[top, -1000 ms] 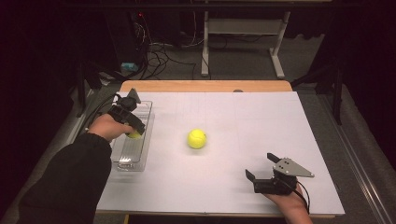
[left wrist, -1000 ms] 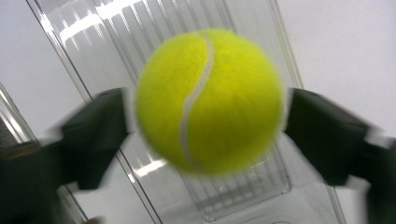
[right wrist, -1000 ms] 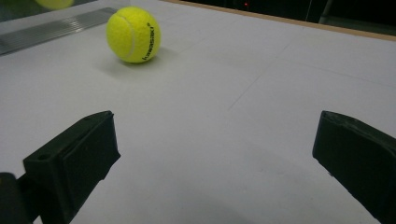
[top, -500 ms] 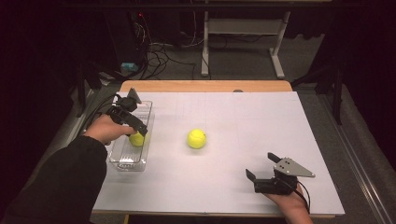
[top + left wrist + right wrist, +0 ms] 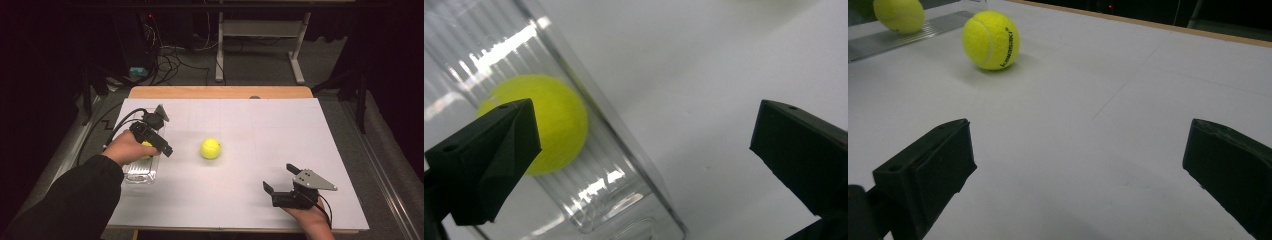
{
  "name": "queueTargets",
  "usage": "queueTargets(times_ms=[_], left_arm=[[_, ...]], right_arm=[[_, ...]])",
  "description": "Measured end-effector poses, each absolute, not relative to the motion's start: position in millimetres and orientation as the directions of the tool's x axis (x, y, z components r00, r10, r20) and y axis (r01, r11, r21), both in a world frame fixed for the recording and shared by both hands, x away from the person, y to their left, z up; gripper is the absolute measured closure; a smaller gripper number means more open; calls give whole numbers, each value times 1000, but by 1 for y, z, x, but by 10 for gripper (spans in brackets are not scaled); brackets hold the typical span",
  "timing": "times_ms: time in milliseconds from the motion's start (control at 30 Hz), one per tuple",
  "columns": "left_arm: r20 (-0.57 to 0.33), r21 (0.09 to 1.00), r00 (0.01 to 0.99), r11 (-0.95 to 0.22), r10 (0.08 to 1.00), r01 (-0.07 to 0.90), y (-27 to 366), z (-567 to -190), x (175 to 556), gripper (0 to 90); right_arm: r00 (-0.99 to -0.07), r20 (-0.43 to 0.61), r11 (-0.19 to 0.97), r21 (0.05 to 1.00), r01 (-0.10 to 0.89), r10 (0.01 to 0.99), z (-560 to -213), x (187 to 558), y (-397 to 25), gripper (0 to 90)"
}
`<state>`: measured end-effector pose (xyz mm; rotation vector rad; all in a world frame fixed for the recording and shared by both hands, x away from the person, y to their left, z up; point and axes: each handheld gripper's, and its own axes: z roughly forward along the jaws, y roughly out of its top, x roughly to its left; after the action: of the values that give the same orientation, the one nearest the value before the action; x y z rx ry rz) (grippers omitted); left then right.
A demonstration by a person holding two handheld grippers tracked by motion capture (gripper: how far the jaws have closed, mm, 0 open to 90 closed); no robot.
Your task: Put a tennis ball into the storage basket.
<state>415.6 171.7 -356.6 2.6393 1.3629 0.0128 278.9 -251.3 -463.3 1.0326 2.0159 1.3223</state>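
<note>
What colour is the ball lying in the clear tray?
Yellow-green, like a tennis ball; the left gripper view shows it best, through the ribbed clear tray.

I observe my left tool held over the clear tray at the left edge of the white surface, a yellow ball beneath it, a second ball lying mid-surface, and my right tool resting open near the front edge.
</note>
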Motion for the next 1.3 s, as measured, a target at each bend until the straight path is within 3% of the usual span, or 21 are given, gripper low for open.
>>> queueTargets(times_ms=[633, 900, 1300], left_arm=[[-109, 200, 679, -653, 726, 731, 118, -367, 385, 5], [-151, 226, 691, -656, 707, 720, 112, -367, 377, 4], [-117, 214, 690, -660, 714, 720, 115, -376, 375, 5]], right_arm=[[-581, -14, 240, 919, 313, 814, -464, 279, -251, 3], [-576, -3, 226, 921, 316, 818, -463, 279, -250, 3], [-571, 1, 223, 920, 323, 821, -463, 281, -246, 1]])
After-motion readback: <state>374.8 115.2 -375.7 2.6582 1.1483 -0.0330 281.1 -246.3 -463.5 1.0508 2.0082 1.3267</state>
